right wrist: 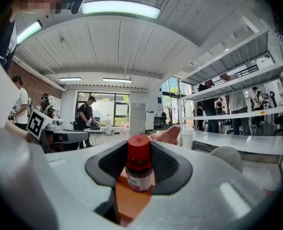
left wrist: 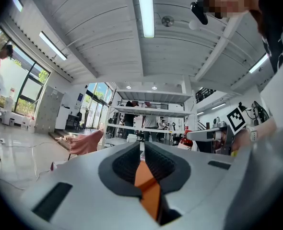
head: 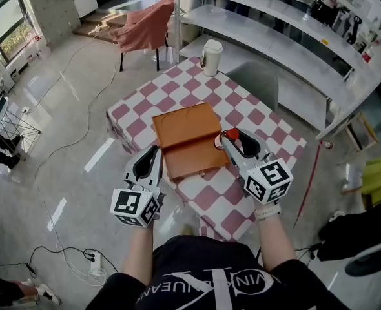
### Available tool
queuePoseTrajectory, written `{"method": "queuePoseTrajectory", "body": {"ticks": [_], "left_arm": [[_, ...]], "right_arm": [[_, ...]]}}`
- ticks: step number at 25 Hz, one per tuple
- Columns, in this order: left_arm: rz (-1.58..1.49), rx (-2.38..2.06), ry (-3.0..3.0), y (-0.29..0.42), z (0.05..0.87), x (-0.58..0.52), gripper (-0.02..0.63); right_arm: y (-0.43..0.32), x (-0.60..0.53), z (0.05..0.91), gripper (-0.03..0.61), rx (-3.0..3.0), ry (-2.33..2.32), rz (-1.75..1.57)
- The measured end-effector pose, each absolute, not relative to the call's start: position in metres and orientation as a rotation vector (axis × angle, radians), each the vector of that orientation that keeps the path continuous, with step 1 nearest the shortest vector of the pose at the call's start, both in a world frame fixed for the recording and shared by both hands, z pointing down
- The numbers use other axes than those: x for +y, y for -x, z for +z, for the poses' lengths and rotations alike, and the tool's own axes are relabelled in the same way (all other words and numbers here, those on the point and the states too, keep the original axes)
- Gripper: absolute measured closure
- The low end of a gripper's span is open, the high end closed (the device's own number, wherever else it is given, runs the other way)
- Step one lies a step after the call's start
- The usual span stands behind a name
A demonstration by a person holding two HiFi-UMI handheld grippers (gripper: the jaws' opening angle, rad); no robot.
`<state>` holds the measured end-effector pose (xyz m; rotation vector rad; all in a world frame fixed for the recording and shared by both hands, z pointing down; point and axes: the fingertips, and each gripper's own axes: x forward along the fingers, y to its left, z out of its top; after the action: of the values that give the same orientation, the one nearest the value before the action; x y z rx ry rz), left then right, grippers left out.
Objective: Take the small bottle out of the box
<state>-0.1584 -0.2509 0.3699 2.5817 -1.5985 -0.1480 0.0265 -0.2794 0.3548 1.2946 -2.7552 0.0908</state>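
- The checkered bench [head: 255, 118] carries an orange box [head: 184, 134].
- Right tongs [right wrist: 139, 161] pinch the small bottle [right wrist: 139, 176], which stands upright with its red cap on top.
- Left tongs [left wrist: 143, 159] are nearly together, nipping the box's edge.

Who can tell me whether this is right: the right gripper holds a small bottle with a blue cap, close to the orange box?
Not quite. The cap is red, not blue. The right gripper view shows the right gripper closed on the small bottle, whose cap is red. The rest stands: it is close to the orange box.
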Motion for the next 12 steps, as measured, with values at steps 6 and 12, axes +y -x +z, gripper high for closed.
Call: {"method": "queuePoseTrajectory", "body": {"ticks": [6, 12], "left_arm": [[-0.142, -1.586, -2.584, 0.1564, 0.3699, -0.2504, 0.581], [-0.137, -1.586, -2.576, 0.157, 0.3737, -0.2524, 0.581]], "right_arm": [[-0.0271, -0.279, 0.3543, 0.434, -2.747, -1.295, 0.094], [-0.0272, -0.2819, 0.3569, 0.434, -2.742, -1.294, 0.096]]}}
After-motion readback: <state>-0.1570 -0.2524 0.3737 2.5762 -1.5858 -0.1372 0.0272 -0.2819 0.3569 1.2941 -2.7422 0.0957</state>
